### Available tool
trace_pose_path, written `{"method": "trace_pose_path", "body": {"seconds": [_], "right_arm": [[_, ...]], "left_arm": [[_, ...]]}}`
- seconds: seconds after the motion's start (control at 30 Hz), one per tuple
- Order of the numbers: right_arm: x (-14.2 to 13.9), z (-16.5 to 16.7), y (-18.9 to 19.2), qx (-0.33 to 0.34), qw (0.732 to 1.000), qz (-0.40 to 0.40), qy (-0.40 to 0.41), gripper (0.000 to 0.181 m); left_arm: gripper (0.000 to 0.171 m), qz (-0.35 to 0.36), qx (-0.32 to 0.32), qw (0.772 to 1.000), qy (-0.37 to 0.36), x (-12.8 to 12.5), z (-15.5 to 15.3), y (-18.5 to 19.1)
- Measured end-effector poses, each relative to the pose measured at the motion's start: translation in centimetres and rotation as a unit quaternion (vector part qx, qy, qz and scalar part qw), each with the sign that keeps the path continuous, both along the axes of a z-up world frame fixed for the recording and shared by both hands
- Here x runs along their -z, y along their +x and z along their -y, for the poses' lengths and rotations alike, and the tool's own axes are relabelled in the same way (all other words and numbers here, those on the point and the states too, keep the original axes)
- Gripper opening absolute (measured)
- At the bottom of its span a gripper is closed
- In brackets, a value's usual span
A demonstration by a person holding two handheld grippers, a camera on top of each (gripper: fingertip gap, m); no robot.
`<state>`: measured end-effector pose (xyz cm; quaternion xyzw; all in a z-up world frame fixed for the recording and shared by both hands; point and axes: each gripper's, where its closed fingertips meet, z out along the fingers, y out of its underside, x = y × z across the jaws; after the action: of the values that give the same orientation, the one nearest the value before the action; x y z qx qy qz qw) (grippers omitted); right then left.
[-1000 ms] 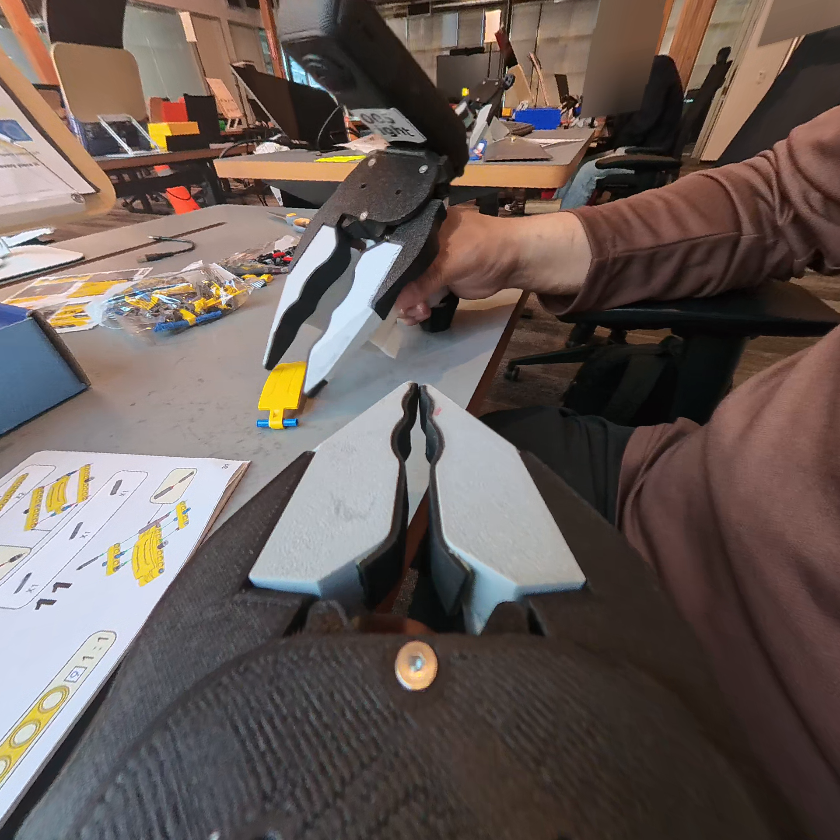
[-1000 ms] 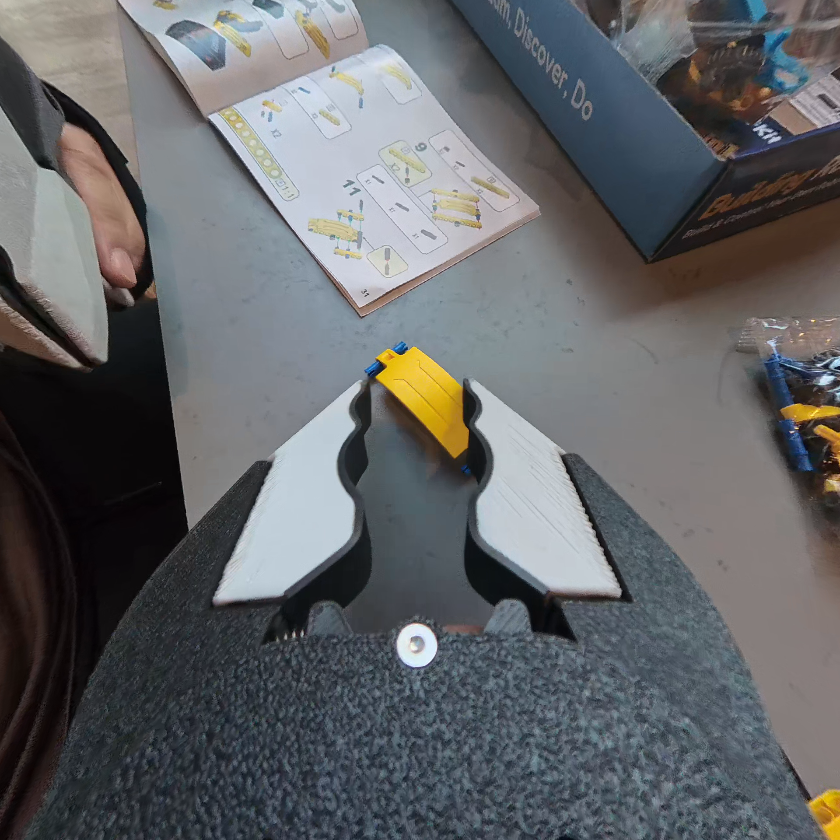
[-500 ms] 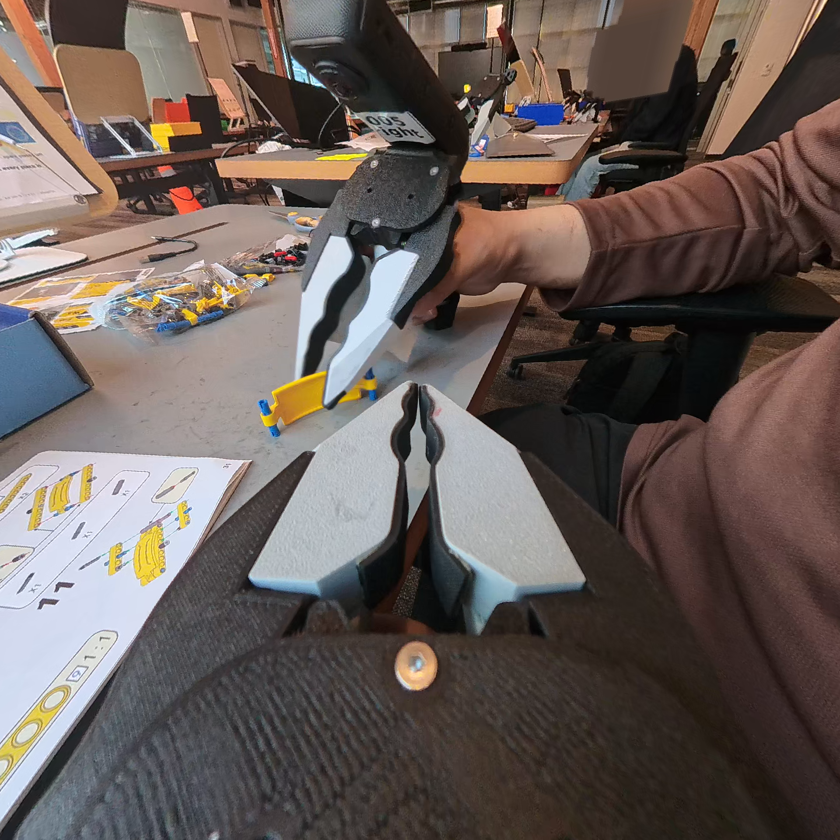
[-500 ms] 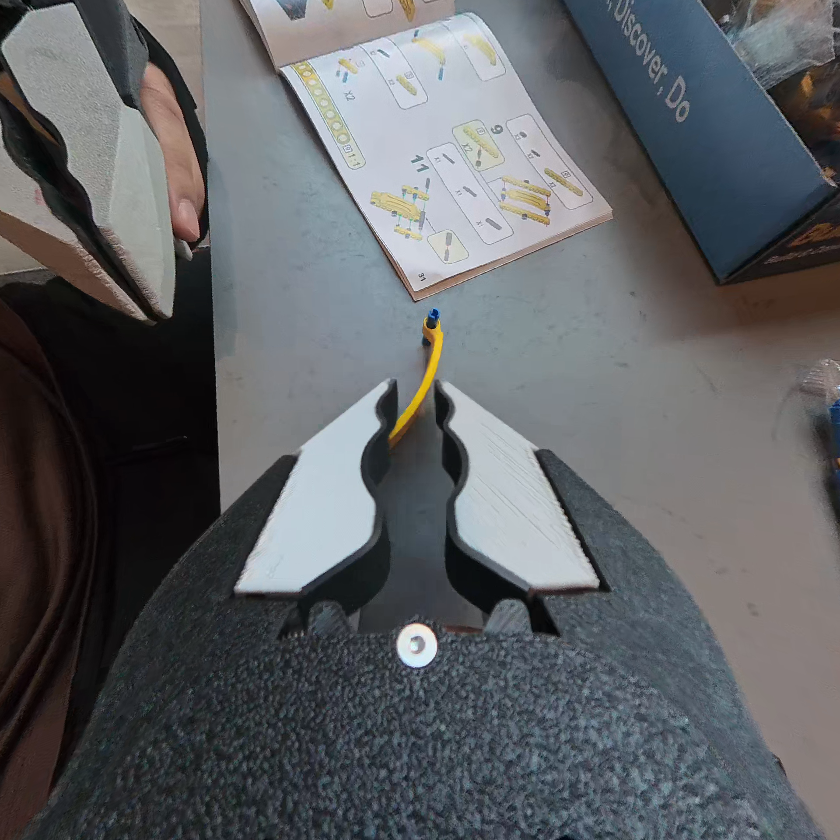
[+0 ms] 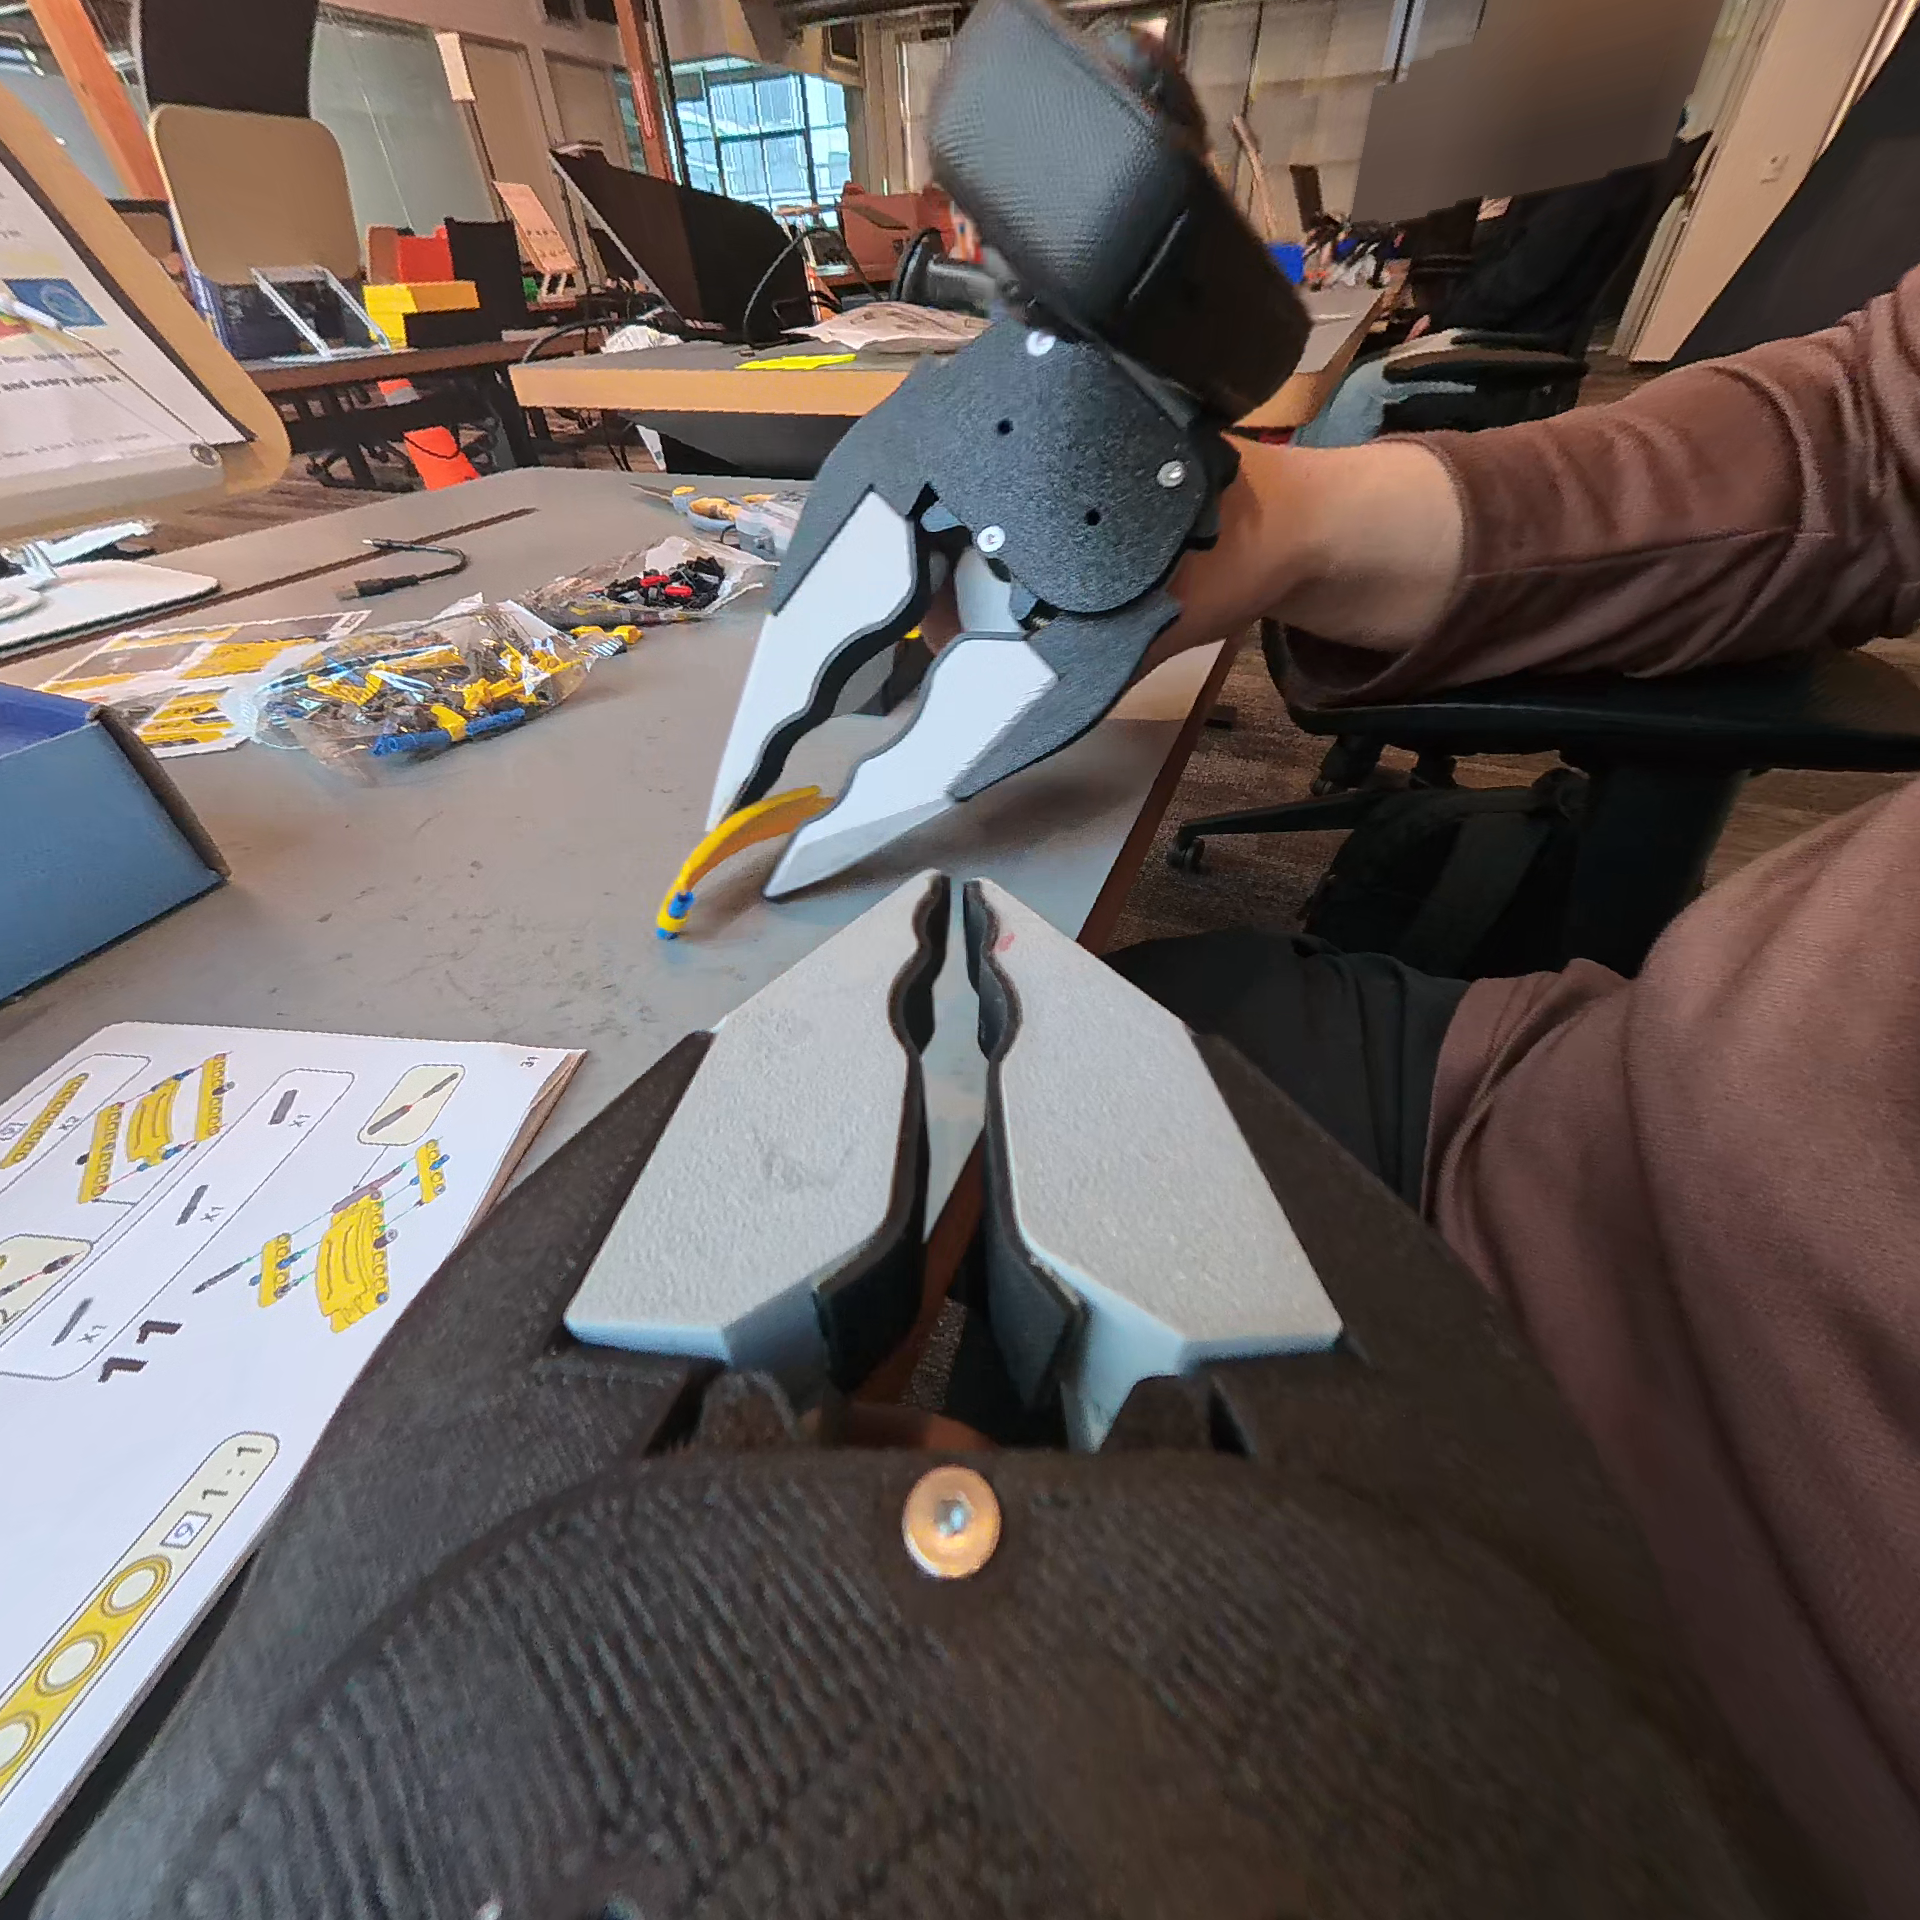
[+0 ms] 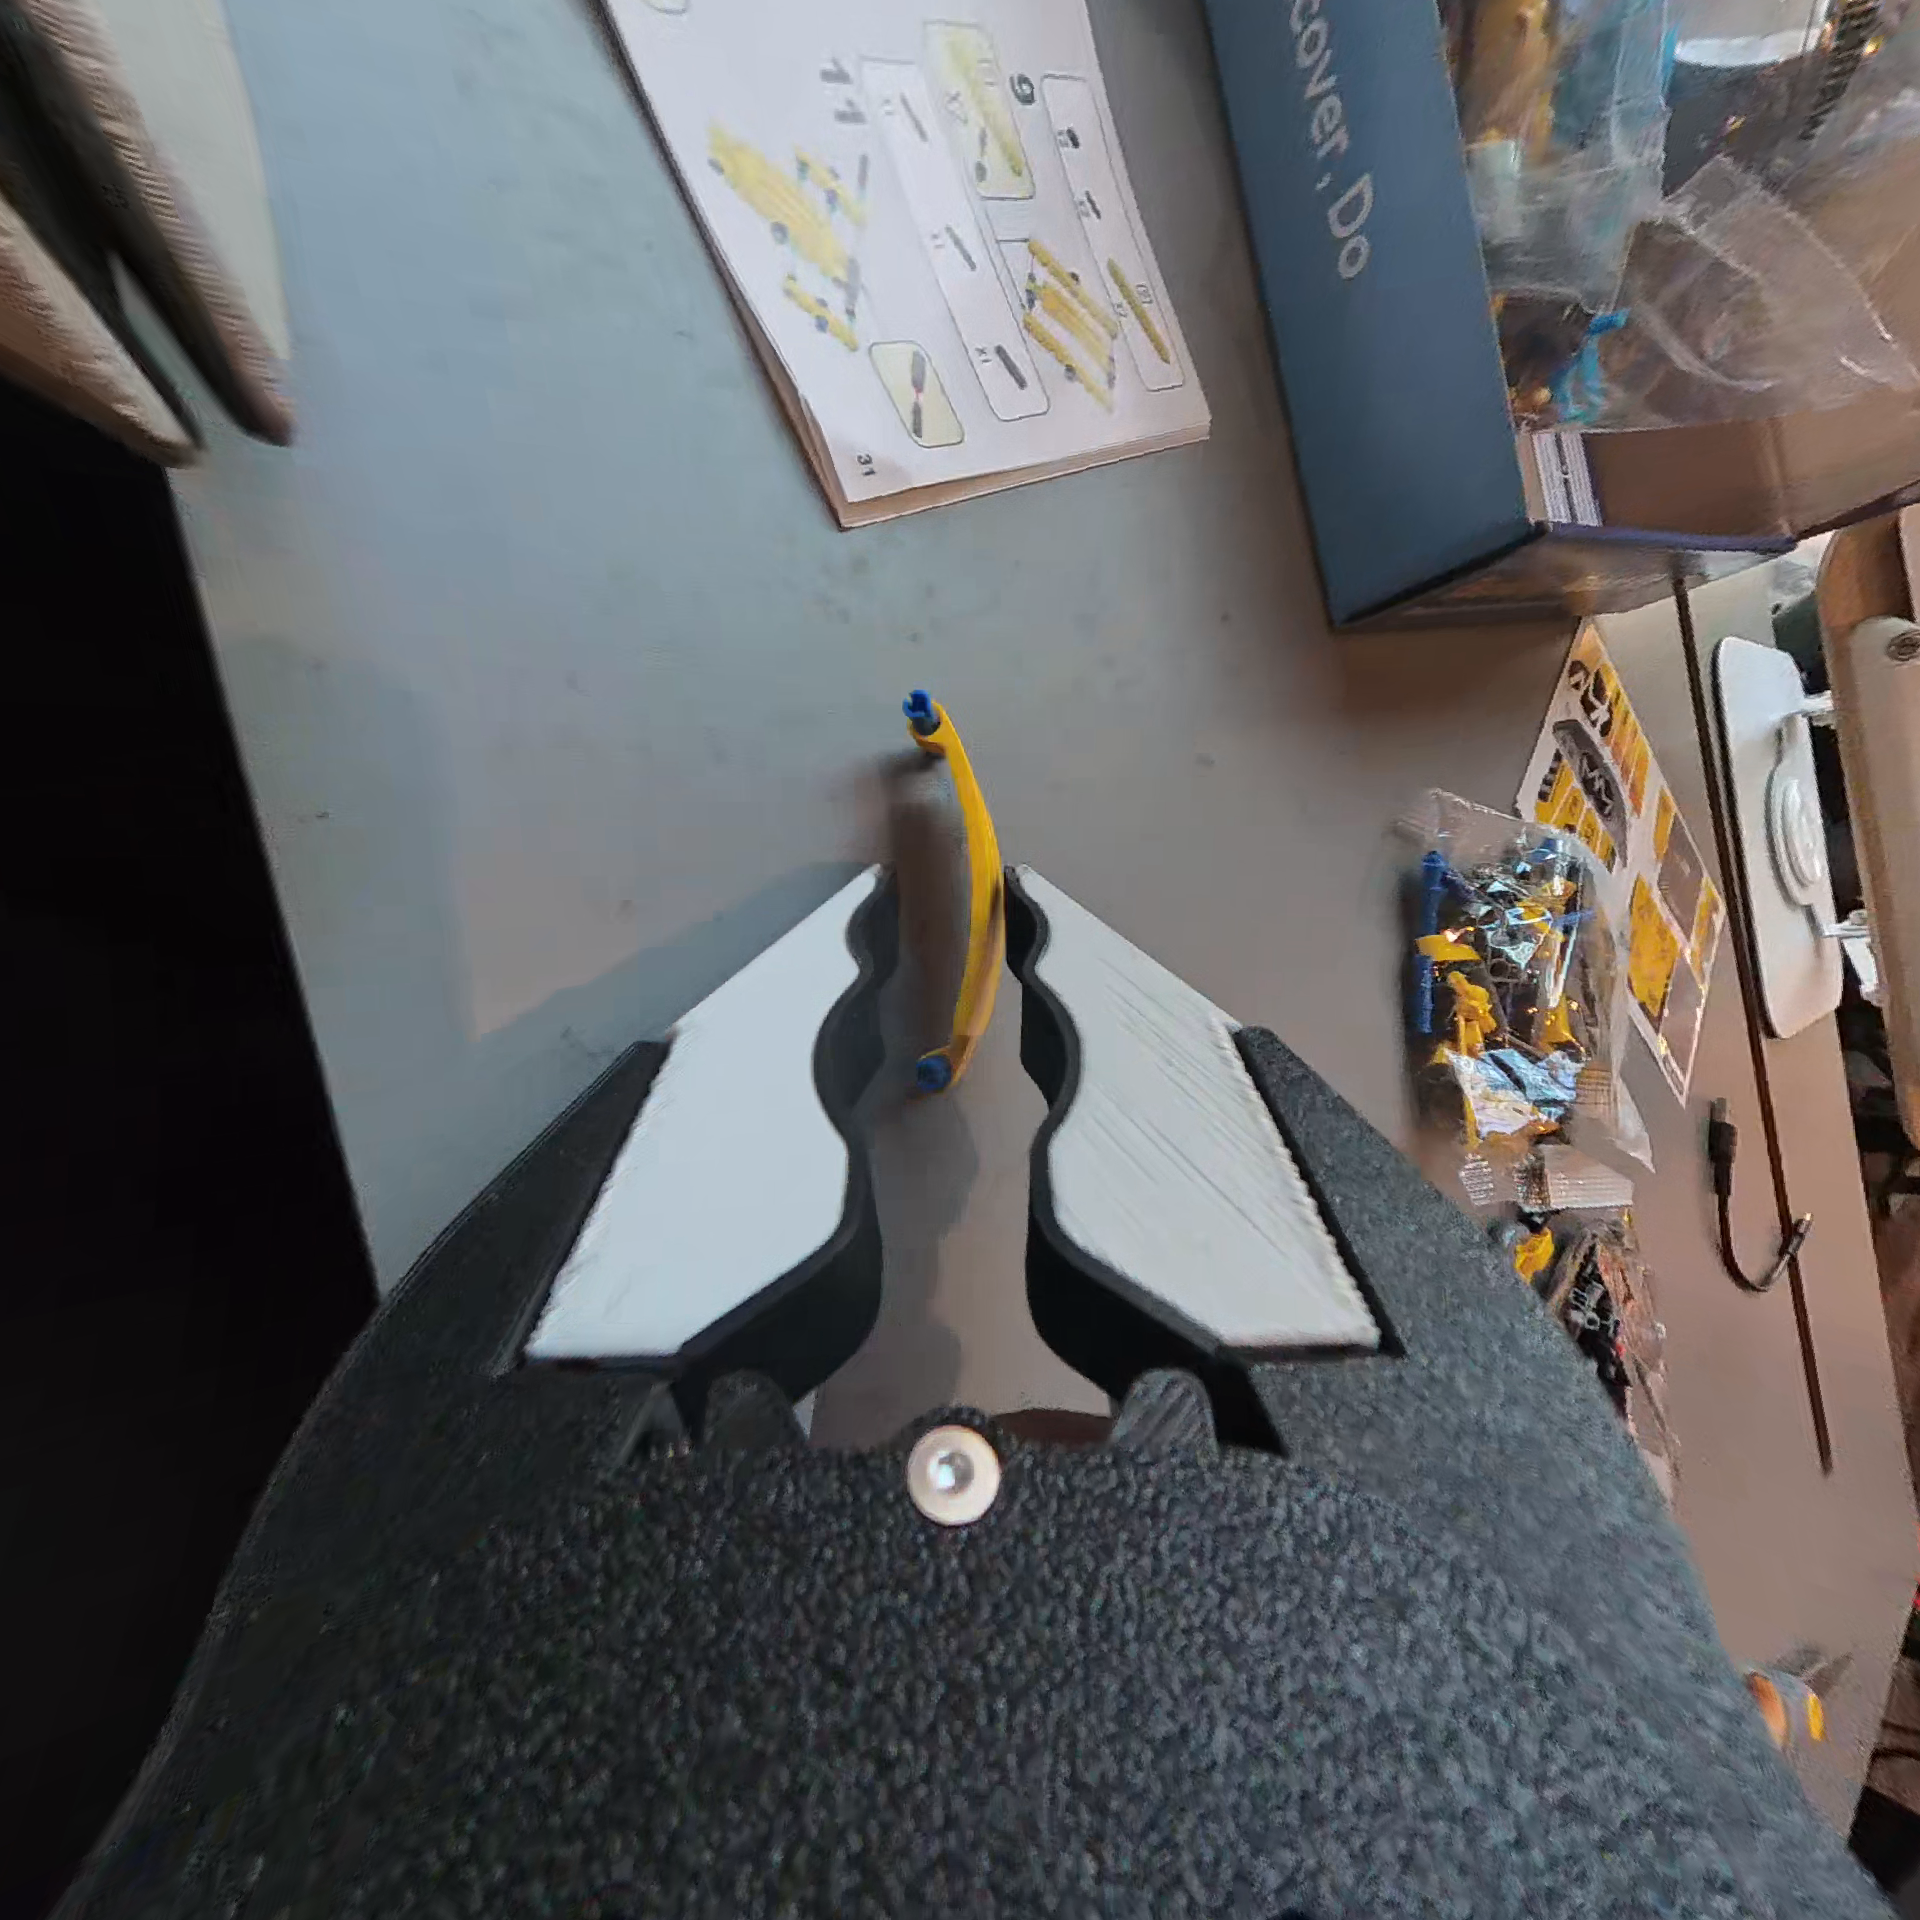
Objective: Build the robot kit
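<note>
Yellow part: curved plastic strip w/ blue pins at both ends, standing on edge on the grey bench, nr the bench's near edge.

- Posn: sitting betw. the two fingers of the R gripper. Long axis is running roughly along the gripper's own fwd line; far blue-pinned end is poking out past the fingertips, near end is lying back inside the gap.
- Contact: strip is lying close against the right-hand finger in the R wrist view, poss. touching; clear gap is showing to the other finger. In the L wrist view the part is curving out from under the R gripper, far end resting on the bench.
- R gripper state: jaws are standing apart, not clamping; part looks bracketed rather than gripped.
- L gripper: jaws are sitting nearly together w/ only a slit betw. them, holding nothing. It is hanging over the near edge, off to the part's side, farther from it than the R gripper. R is the nearer one.

Also on bench:
- Booklet, open, lying beyond the part's far end, nr the L gripper's side.
- Blue box, beyond the booklet.
- Bag of small parts, clear plastic, lying well apart from the yellow part twd the far side.
- Black cable, past the bag.
</note>
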<state>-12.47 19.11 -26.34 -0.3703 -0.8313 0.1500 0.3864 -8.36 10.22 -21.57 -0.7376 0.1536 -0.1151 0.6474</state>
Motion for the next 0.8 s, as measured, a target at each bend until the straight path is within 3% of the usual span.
{"method": "trace_pose_path", "body": {"seconds": [0.33,0.47,0.63,0.8], "right_arm": [[-0.6,1.0,1.3,0.016,0.997,-0.011,-0.08,0.031],[-0.1,1.8,1.1,0.002,0.998,-0.015,-0.064,0.027],[-0.1,-1.4,0.4,0.071,0.997,-0.034,-0.022,0.024],[-0.9,-0.7,-0.1,0.072,0.991,-0.06,-0.098,0.029]], "left_arm": [[0.003,-0.006,-0.009,1.0,-0.008,0.5,-0.2,-0.2],[0.003,-0.006,-0.01,1.0,-0.009,0.6,-0.2,-0.2],[0.003,-0.006,-0.009,1.0,-0.011,0.7,-0.2,-0.2],[0.003,-0.005,-0.01,1.0,-0.012,0.8,-0.3,-0.2]]}}
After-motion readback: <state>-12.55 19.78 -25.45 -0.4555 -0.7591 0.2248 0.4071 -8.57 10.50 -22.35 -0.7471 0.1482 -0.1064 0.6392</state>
